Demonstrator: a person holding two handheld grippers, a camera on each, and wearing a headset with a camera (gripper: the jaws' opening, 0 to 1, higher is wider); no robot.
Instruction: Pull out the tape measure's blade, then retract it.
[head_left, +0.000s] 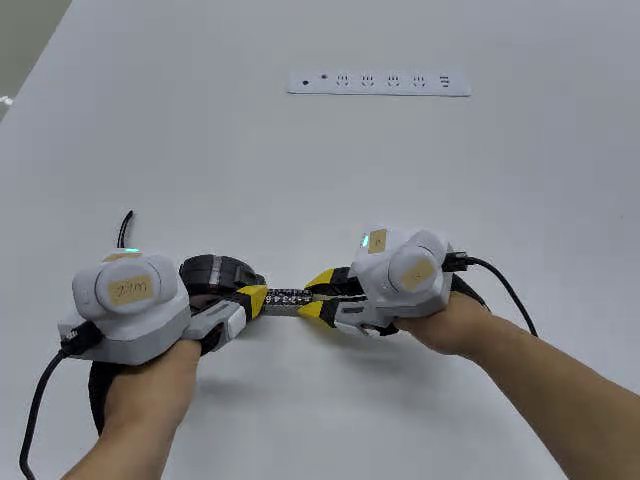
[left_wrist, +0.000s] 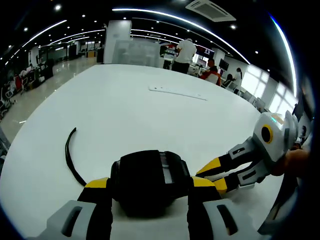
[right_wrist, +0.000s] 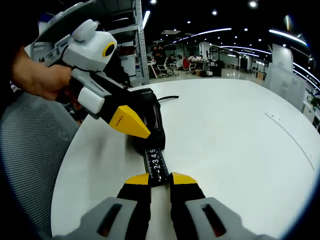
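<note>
Your left claw (left_wrist: 150, 184) clamps the black tape measure case (head_left: 215, 272) down at the desk (head_left: 300, 150), your right claw (right_wrist: 160, 178) pinches the short exposed blade (right_wrist: 156, 162), so pull straight, level and steady, case braced.
</note>
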